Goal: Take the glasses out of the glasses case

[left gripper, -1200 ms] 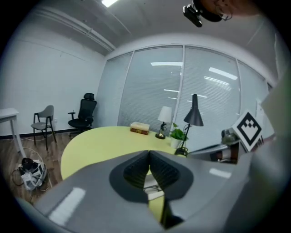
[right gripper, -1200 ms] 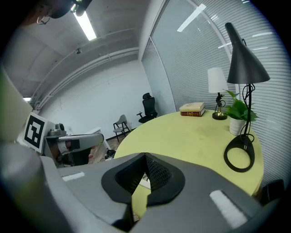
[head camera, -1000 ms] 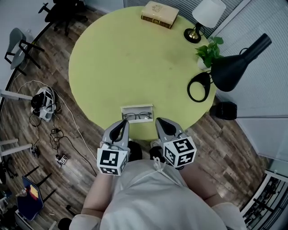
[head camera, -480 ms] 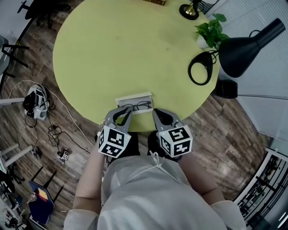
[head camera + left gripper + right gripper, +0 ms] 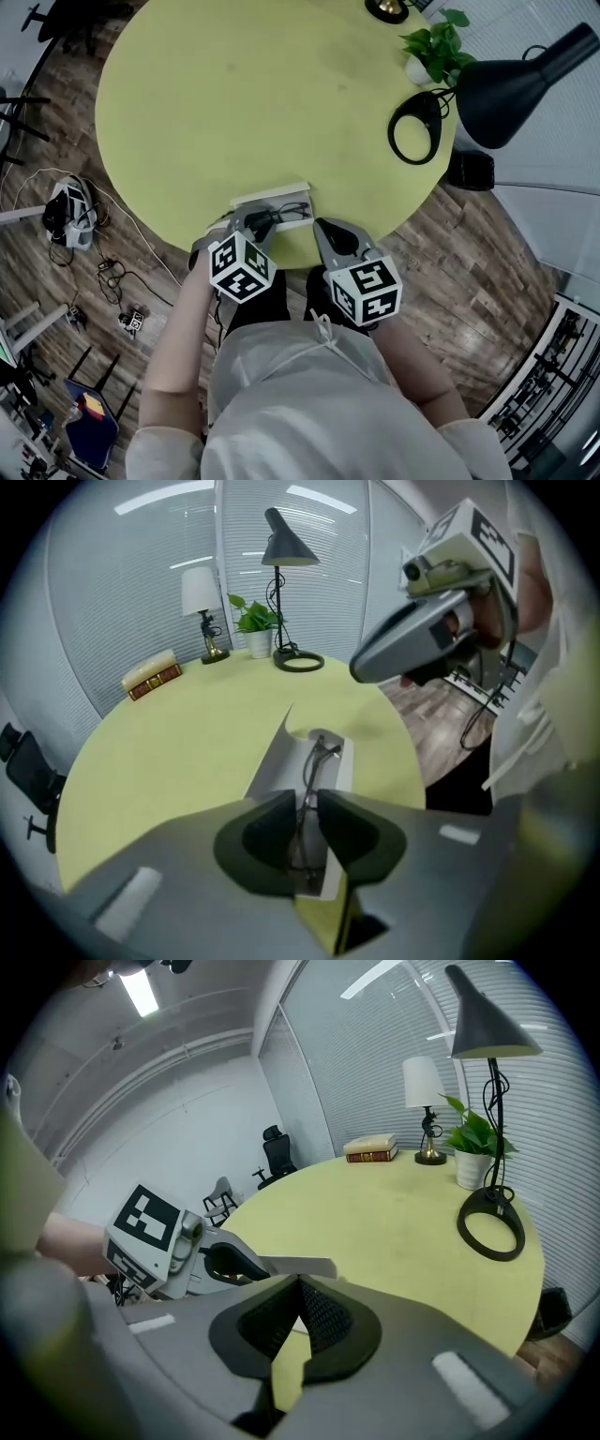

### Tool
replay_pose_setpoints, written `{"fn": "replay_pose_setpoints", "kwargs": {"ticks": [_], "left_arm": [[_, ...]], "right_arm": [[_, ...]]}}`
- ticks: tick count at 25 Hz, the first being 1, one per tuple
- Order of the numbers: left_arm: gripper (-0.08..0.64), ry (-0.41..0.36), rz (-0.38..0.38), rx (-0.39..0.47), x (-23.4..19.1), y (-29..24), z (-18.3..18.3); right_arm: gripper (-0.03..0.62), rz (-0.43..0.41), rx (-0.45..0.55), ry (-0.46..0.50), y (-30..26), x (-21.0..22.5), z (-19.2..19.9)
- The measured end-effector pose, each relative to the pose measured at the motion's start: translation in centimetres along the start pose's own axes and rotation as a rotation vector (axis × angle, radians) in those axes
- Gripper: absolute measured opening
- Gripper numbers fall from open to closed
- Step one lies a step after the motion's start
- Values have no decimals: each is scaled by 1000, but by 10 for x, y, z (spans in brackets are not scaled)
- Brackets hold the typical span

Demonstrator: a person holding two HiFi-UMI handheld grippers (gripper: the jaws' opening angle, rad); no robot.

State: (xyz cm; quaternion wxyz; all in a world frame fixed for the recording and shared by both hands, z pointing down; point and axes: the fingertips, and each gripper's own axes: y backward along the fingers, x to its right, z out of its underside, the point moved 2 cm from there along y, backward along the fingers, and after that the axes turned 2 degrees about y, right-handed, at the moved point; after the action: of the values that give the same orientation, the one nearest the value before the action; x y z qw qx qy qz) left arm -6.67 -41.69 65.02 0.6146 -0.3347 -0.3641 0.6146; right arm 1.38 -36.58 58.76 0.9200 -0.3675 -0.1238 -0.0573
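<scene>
Now, the left gripper [image 5: 310, 803] is down over the white rectangular glasses case [image 5: 270, 761], which lies open at the near edge of the round yellow-green surface [image 5: 244, 103]. Its jaws are pinched to a narrow slit with the thin dark-framed glasses [image 5: 316, 757] caught between them, down inside the case. That end-on hold looks set for a straight lift. The right gripper [image 5: 298, 1283] hangs just beside the case, jaws closed tip to tip on nothing, probably parked clear to leave room
</scene>
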Motion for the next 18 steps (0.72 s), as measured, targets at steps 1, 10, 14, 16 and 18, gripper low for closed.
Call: {"fn": "replay_pose_setpoints", "kwargs": {"ticks": [1, 10, 14, 16, 18], "left_arm": [[77, -9, 2, -8, 0, -2, 0], [63, -69, 45, -65, 1, -21, 1], [34, -125, 42, -86, -2, -25, 3], [29, -152, 54, -89, -1, -25, 3], [26, -190, 67, -92, 0, -25, 3]], "right_arm": [[0, 0, -1, -1, 0, 1, 0], [0, -15, -27, -16, 5, 2, 6], [0, -22, -19, -23, 7, 2, 4], [0, -18, -17, -28, 8, 3, 4], [0, -15, -19, -38, 9, 6, 4]]}}
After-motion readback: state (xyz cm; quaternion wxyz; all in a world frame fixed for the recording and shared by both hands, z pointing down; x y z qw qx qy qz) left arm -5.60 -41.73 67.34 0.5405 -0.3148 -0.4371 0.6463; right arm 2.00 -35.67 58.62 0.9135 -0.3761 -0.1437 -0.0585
